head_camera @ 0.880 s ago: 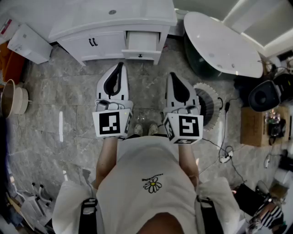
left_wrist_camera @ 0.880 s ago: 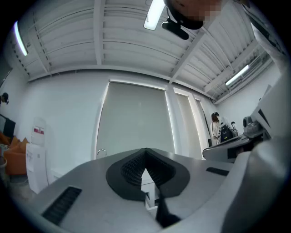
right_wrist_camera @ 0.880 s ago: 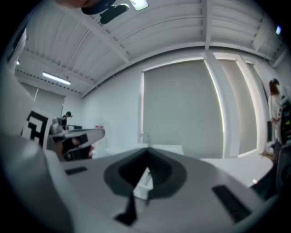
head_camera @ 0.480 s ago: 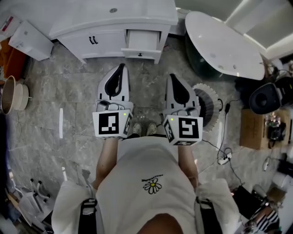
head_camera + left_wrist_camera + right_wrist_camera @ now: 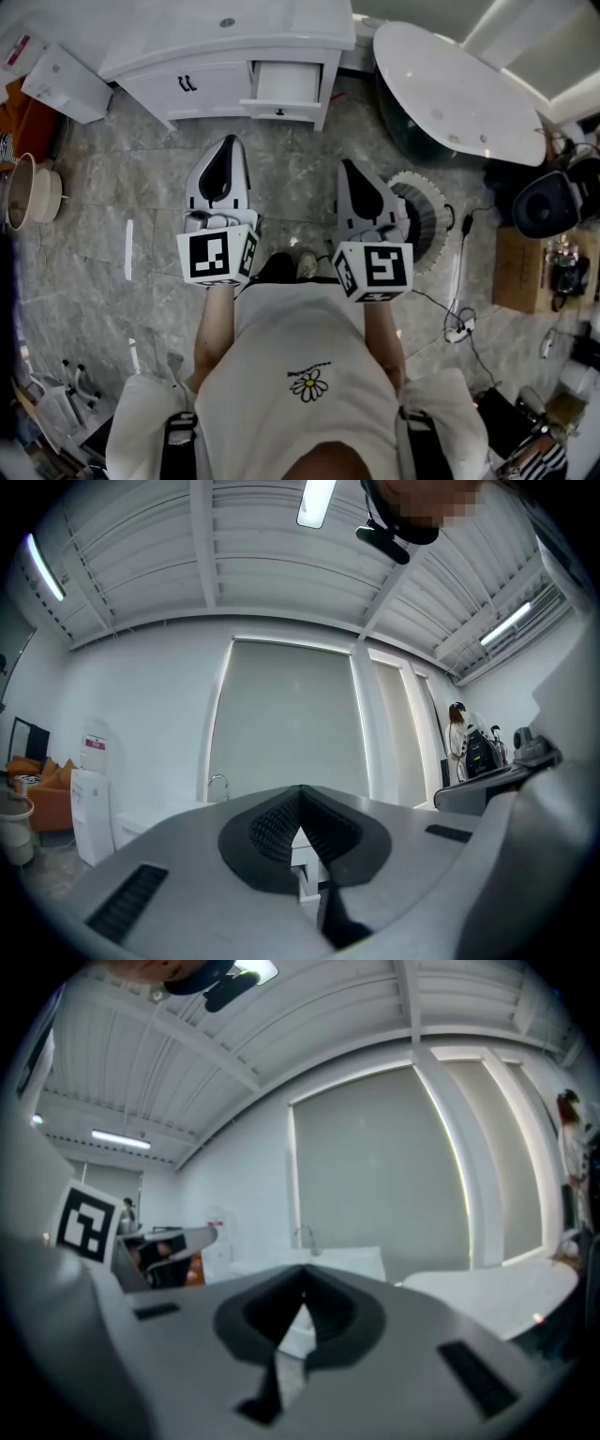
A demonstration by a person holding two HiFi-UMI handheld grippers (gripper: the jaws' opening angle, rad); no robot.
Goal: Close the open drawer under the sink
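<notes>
**Approach to the open drawer, both grippers empty**

Drawer (image 5: 286, 82) stands pulled out on the right side of the white sink cabinet (image 5: 155, 89), ahead of the person. The left gripper (image 5: 228, 142) and right gripper (image 5: 349, 167) have their jaws together on nothing, well short of it. Next, likely, one tip must meet the drawer front squarely and push straight in.

Floor (image 5: 112, 187): grey stone tiles.
Round table (image 5: 450, 94): white and glossy, upper right.
White box (image 5: 64, 84): on the floor, upper left.
Bucket (image 5: 23, 192): pale, at the left edge.
Fan (image 5: 427, 211): round white grille, near the table.
Cardboard box (image 5: 516, 262): brown, far right.
Power strip (image 5: 459, 326): white, on the floor, with cables attached.
</notes>
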